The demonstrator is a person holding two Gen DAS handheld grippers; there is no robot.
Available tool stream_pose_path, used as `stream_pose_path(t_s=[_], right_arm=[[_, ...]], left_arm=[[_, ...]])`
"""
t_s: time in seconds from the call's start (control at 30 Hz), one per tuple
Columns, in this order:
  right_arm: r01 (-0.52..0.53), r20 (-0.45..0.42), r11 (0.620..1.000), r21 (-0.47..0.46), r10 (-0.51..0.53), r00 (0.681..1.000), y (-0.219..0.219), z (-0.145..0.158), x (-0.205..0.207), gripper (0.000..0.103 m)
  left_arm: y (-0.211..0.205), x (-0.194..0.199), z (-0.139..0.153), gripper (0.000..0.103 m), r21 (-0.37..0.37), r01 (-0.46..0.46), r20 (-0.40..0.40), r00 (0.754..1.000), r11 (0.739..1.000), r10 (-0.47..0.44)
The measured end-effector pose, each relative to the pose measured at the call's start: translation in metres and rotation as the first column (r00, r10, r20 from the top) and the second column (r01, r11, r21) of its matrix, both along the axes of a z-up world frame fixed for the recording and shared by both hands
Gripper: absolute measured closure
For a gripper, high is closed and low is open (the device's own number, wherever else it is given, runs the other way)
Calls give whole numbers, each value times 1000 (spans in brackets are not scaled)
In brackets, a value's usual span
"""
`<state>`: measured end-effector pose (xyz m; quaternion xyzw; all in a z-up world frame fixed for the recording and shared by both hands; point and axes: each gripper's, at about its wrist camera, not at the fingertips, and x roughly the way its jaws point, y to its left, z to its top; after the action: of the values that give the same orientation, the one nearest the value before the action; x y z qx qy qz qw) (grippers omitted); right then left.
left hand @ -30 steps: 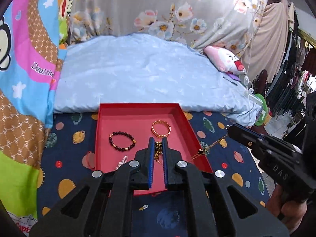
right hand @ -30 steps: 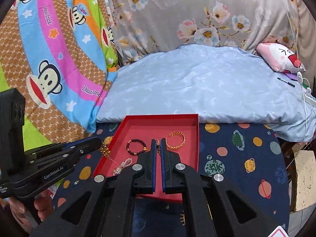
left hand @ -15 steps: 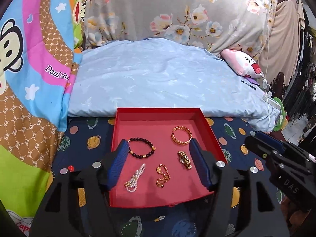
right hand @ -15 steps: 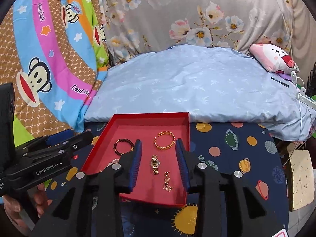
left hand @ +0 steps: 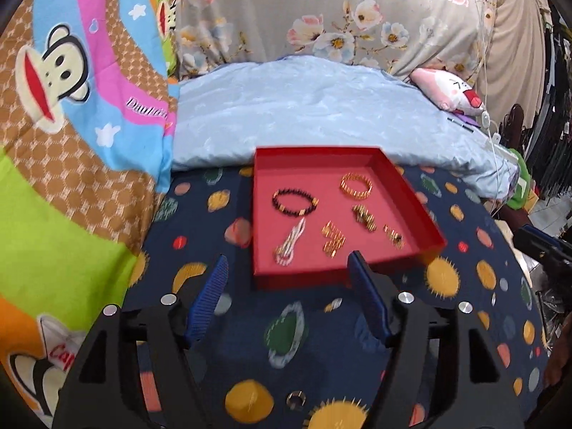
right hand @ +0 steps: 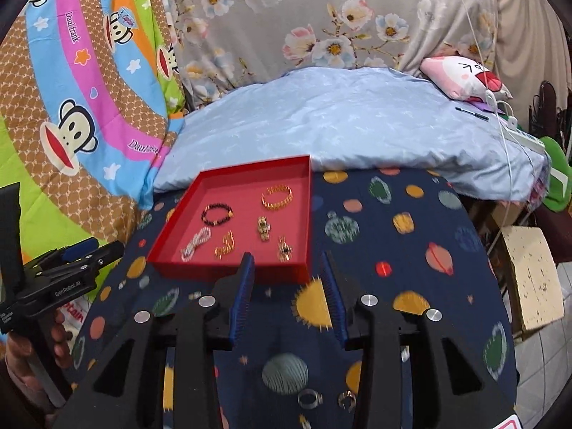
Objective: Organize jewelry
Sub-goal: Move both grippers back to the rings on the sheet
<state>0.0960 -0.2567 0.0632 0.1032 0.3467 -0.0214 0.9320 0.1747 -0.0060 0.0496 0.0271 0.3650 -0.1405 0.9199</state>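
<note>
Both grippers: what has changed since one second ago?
The left gripper and right gripper were shut on a gold chain; both opened, let go, and pulled back from the red tray. The black bead bracelet and gold bangle stayed put.

"GenRobot.AI" is printed on the left gripper [right hand: 77, 255]; "Daul frank" is written on the monkey blanket [right hand: 71, 71]

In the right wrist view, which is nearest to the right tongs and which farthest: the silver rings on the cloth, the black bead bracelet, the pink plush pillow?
1. Silver rings on the planet-print cloth: just below the right tongs, nearest.
2. Black bead bracelet: inside the red tray, ahead and to the left.
3. Pink plush pillow: far back on the right, on the blue bedding.
</note>
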Motion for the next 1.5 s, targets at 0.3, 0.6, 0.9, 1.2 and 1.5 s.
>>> stream_pose_path(t_s=[0.3,0.6,0.9,1.2,1.5], right_arm=[[56,-61,998,-15,-56,997,-1,-28,-66,60],[120,-149,993,20,-115,982,-14,-68,-99,60],[123,-180,991,47,-113,977,-13,-85,-104,60],[114,-188,992,59,-101,977,-8,-90,-101,59],[123,-198,991,57,-110,974,-12,-95,-98,58]], left_arm=[[25,-45,-47,36,25,-62,-100,993,998,64],[17,-67,-89,36,50,-94,-179,979,994,102],[8,-71,-101,36,64,-92,-181,978,994,103],[2,-63,-107,45,58,-99,-193,975,993,108],[2,-61,-108,75,46,-88,-206,974,995,95]])
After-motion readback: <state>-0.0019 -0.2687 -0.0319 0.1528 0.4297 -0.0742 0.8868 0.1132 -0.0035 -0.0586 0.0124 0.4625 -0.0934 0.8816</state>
